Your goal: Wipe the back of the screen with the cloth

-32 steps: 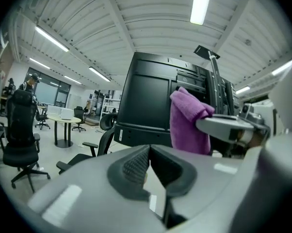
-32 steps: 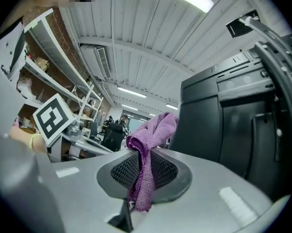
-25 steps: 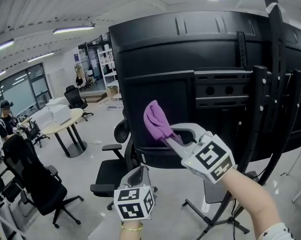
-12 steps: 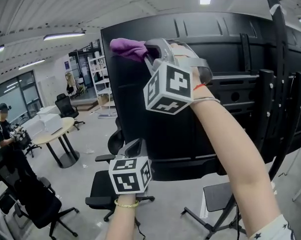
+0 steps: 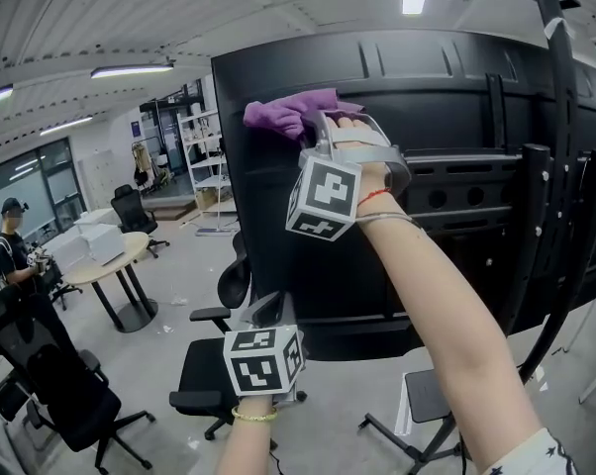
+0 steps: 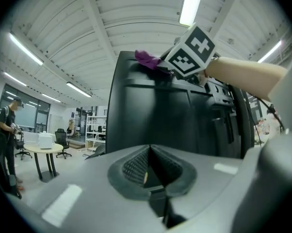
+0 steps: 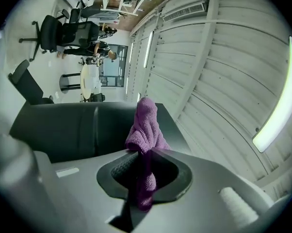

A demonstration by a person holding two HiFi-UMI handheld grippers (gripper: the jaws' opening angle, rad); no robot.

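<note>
The big black screen [image 5: 308, 226] stands with its back toward me on a black stand [image 5: 536, 226]. My right gripper [image 5: 314, 127] is raised to the screen's upper left part, shut on a purple cloth [image 5: 290, 112] that lies against the back panel near the top edge. In the right gripper view the cloth [image 7: 146, 125] sticks out from between the jaws onto the screen [image 7: 78, 125]. My left gripper [image 5: 268, 313] hangs low in front of the screen's bottom edge, shut with nothing in it. From the left gripper view the screen [image 6: 155, 115] and the cloth [image 6: 146, 59] show ahead.
Black office chairs [image 5: 214, 374] stand below the screen and at the lower left [image 5: 50, 364]. A round table [image 5: 105, 255] with white boxes and a person [image 5: 11, 240] are at the far left. The stand's legs [image 5: 417, 433] spread over the floor at the lower right.
My right gripper rose with the cloth from the screen's lower part to its top, then slid a little right along the upper edge. The left gripper stayed low.
</note>
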